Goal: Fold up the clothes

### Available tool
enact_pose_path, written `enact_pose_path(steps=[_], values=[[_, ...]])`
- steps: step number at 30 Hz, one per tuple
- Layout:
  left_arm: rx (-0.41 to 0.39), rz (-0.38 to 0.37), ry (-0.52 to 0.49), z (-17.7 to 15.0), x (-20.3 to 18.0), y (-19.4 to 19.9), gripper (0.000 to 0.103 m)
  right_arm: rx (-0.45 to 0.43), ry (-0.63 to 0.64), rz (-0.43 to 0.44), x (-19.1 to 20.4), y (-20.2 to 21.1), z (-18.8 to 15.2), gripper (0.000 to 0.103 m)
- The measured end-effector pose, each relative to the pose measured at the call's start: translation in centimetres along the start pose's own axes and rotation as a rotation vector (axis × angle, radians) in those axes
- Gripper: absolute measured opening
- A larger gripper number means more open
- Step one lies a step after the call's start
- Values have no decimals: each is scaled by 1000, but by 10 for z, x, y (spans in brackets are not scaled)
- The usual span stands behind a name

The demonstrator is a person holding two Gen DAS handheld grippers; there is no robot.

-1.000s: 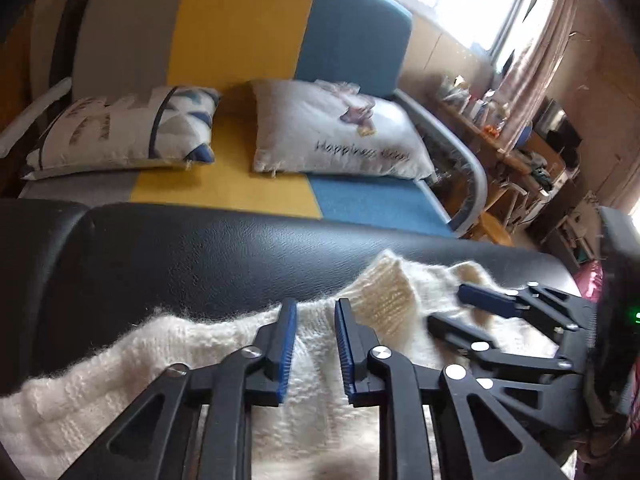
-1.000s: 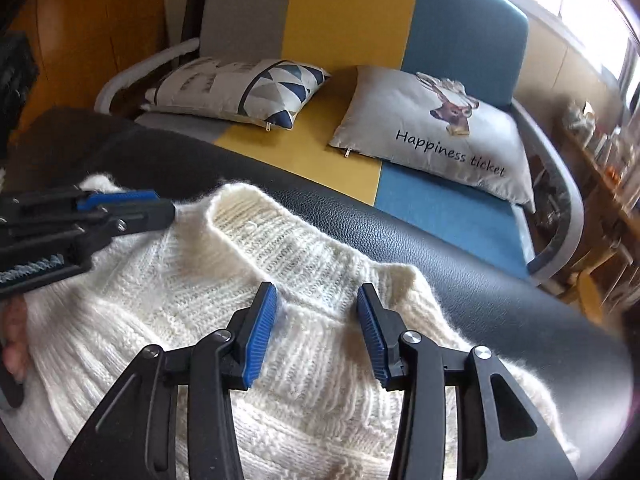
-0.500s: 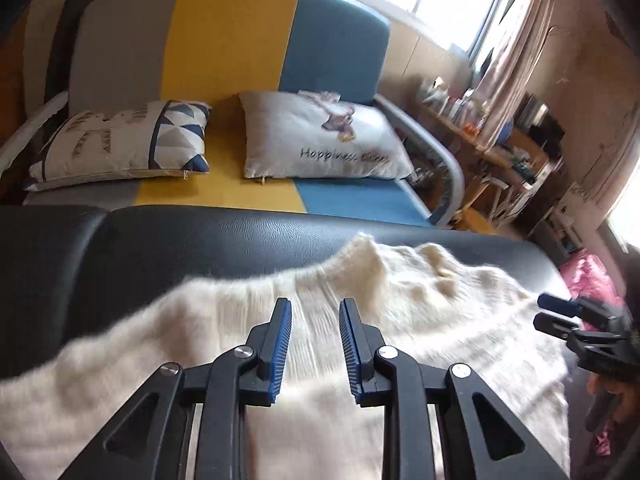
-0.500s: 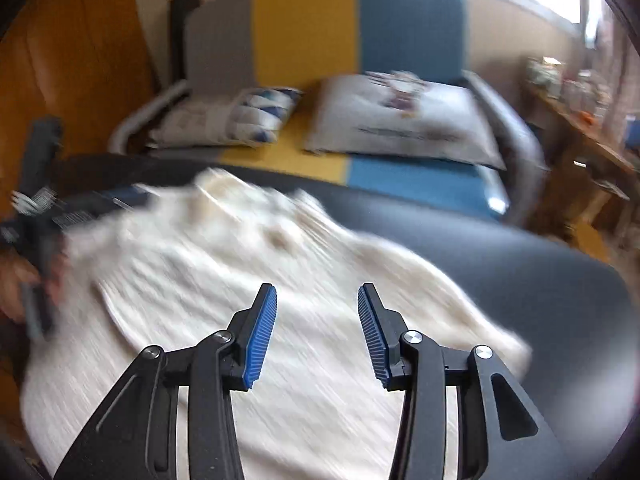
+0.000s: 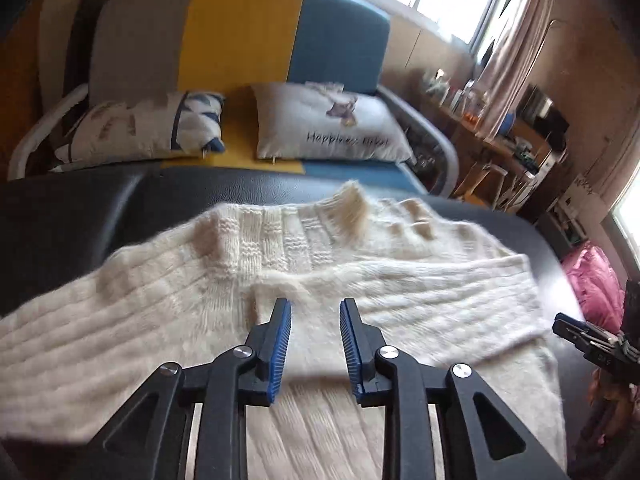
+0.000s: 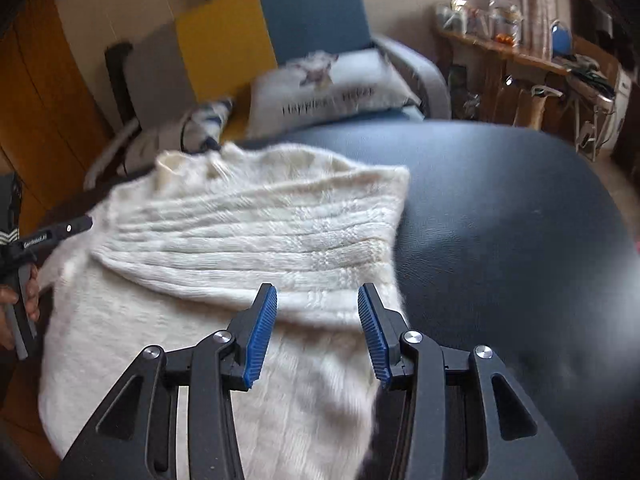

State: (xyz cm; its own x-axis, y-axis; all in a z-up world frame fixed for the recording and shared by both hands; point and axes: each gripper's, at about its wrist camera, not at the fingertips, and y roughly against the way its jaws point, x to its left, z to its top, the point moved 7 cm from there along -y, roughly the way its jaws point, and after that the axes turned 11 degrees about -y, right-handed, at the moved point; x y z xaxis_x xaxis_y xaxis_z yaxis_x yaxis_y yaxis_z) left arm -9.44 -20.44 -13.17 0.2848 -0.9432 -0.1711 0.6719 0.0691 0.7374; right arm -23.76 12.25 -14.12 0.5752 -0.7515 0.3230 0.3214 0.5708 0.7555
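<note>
A cream knit sweater [image 5: 360, 264] lies spread on a black leather surface [image 5: 80, 216], collar at the far side and a ribbed sleeve folded across its body [image 6: 260, 232]. My left gripper [image 5: 314, 304] hovers over the sweater's middle, just short of a fold edge. It is open, with nothing between its blue pads. My right gripper [image 6: 317, 292] stands open above the folded sleeve's near edge, close to the sweater's right side. Each gripper shows in the other's view: the right one [image 5: 580, 336] at the right margin, the left one [image 6: 60, 232] at the left, held by a hand [image 6: 20, 300].
Behind the leather surface [image 6: 500, 220] stands a sofa [image 5: 240, 32] with grey, yellow and blue panels and two pillows [image 5: 328, 124]. A cluttered desk [image 6: 520, 52] runs along the right wall. A pink bundle [image 5: 592, 280] lies beyond the surface's right edge.
Both grippers have drawn back from the collar and moved apart. The right one swung to the sweater's right edge and rolled. The left jaws stand a little wider.
</note>
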Motion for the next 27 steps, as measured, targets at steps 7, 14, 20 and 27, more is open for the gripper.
enact_pose_path(steps=[7,14,20,27], values=[[58,-2,-19,-78,-27,22,25,57,74,-13,14,14,-55,46],[46,47,3,-121,-20,33,25,97,63,-87,-12,-3,-81,46],[15,47,-11,-126,-21,52,25,86,52,-66,7,26,-86,46],[-30,84,-36,-143,-35,96,26,95,212,7,63,71,-150,47]])
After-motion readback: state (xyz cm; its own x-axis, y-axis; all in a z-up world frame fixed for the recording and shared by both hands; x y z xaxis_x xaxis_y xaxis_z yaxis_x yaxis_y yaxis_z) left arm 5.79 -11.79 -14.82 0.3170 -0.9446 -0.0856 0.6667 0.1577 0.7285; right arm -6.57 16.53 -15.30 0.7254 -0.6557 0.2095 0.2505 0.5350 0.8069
